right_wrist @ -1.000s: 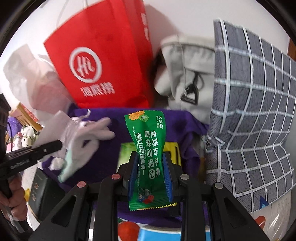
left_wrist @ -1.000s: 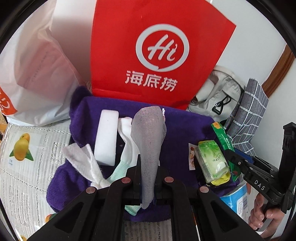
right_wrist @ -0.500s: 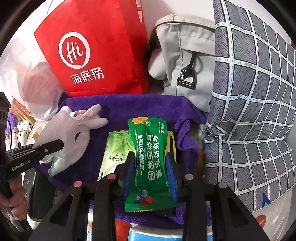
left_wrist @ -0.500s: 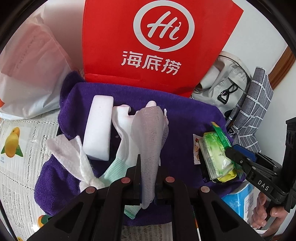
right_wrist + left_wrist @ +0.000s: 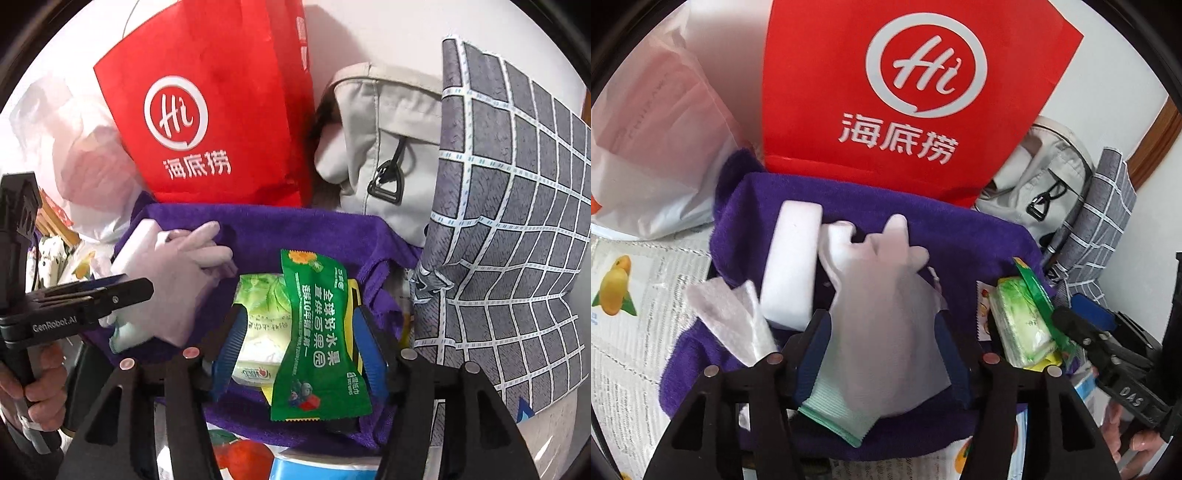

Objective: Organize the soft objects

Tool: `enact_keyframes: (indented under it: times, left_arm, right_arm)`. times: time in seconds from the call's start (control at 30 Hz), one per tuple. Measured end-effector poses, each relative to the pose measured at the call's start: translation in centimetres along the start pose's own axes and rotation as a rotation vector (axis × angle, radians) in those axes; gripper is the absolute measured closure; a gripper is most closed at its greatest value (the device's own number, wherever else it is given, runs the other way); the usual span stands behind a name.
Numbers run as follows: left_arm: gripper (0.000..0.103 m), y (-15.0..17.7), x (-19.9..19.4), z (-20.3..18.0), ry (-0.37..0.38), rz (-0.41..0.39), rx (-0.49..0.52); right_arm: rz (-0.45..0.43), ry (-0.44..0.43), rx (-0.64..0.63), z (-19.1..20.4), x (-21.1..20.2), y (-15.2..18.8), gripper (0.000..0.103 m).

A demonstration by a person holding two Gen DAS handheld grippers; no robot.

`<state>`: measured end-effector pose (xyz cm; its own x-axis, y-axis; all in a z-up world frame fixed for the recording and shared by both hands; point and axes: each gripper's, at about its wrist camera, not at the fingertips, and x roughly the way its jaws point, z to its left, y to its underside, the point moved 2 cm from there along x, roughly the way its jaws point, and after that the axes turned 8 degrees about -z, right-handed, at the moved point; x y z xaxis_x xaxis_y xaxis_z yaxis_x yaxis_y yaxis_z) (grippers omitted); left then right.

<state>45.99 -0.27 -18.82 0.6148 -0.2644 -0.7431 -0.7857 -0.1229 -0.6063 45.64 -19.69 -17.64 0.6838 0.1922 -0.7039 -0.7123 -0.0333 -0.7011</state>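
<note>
Both releases under way at once. Left tongs [image 5: 882,343], clamped a second ago on a thin bunched strip of white glove [image 5: 882,306], now spreading apart, blue pads clear of the fabric on either side; glove no longer pinched into a narrow rope but fallen wide and flat onto the purple towel [image 5: 960,236], fingers pointing toward the red paper bag [image 5: 908,96], cuff with green trim lying between the opening jaws. Beside it on the left, touching, the white sponge block [image 5: 790,266]; further left a crumpled wipe [image 5: 735,321]. Right tongs [image 5: 299,347] likewise widening, having pinched the green snack packet [image 5: 317,332] a moment before; packet now lying loose between the pads, resting partly over the pale green tissue pack [image 5: 258,325] on the same towel. Judged from this: two soft items delivered to the towel, glove to the left group, packet to the right group, nothing gripped by either side. Likely next need: backing out without snagging cuff or wrapper, since both still sit within the gap. Possible trouble: packet sliding off the rounded tissue pack.
</note>
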Motion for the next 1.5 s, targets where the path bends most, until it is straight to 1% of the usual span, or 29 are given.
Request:
enact_keyframes:
  times: [0.03, 0.1, 0.17, 0.37, 0.53, 0.63, 0.67, 0.7, 0.73, 0.83, 0.97, 1.07, 1.13, 1.2, 1.27, 1.37, 1.43, 1.5]
  left_arm:
    - [0.044, 0.0, 0.0, 0.1, -0.006, -0.001, 0.0]
    - [0.042, -0.1, -0.2, 0.2, -0.017, -0.007, -0.001]
    - [0.04, -0.2, -0.5, 0.2, -0.021, -0.012, 0.004]
    - [0.039, -0.2, -1.7, -0.8, -0.05, -0.021, 0.042]
    - [0.039, -0.1, -3.7, -1.5, -0.066, -0.033, 0.049]
    - [0.034, 0.4, -5.5, -1.8, -0.073, -0.048, 0.054]
    - [0.034, 0.7, -6.2, -2.0, -0.073, -0.052, 0.052]
    - [0.034, 0.9, -6.7, -2.1, -0.069, -0.052, 0.051]
    - [0.034, 1.1, -7.3, -2.2, -0.066, -0.052, 0.05]
    - [0.033, 2.0, -9.7, -2.6, -0.066, -0.067, 0.055]
    - [0.026, 3.2, -13.3, -3.3, -0.083, -0.102, 0.073]
    - [0.023, 4.3, -16.2, -3.8, -0.091, -0.124, 0.082]
    - [0.021, 5.0, -17.8, -4.0, -0.091, -0.136, 0.083]
    - [0.021, 6.0, -19.6, -4.3, -0.083, -0.146, 0.077]
    - [0.021, 7.1, -21.4, -4.6, -0.074, -0.154, 0.082]
    - [0.02, 8.8, -24.0, -5.0, -0.084, -0.179, 0.094]
    - [0.02, 10.0, -25.8, -5.2, -0.09, -0.198, 0.091]
    - [0.017, 11.3, -27.7, -5.4, -0.096, -0.215, 0.089]
  right_arm:
    - [-0.006, -0.004, 0.01, -0.2, -0.2, 0.0, 0.044]
    - [-0.003, -0.019, 0.02, -0.4, -0.4, 0.0, 0.044]
    - [-0.008, -0.014, 0.017, -0.4, -0.7, 0.0, 0.044]
    - [-0.03, -0.013, 0.012, 0.0, -1.9, -0.1, 0.044]
    - [-0.052, 0.03, 0.001, 0.8, -3.4, 0.3, 0.044]
    - [-0.054, 0.03, 0.028, 0.8, -5.0, 0.6, 0.044]
    - [-0.057, 0.041, 0.031, 0.9, -5.6, 0.7, 0.04]
    - [-0.065, 0.063, 0.033, 0.9, -6.5, 0.7, 0.032]
    - [-0.073, 0.08, 0.036, 0.9, -7.4, 0.8, 0.03]
    - [-0.091, 0.08, 0.056, 1.0, -9.8, 1.0, 0.028]
    - [-0.087, 0.074, 0.078, 1.5, -13.0, 2.0, 0.026]
    - [-0.087, 0.097, 0.07, 2.2, -15.2, 3.2, 0.026]
    - [-0.092, 0.109, 0.062, 2.7, -16.8, 4.1, 0.022]
    - [-0.101, 0.115, 0.061, 3.3, -18.6, 5.1, 0.015]
    - [-0.113, 0.113, 0.065, 3.9, -20.3, 6.1, 0.012]
    - [-0.128, 0.114, 0.072, 4.5, -22.9, 7.5, 0.002]
    - [-0.13, 0.154, 0.056, 5.0, -24.5, 8.4, 0.0]
    - [-0.135, 0.219, 0.04, 5.5, -26.1, 9.3, 0.0]
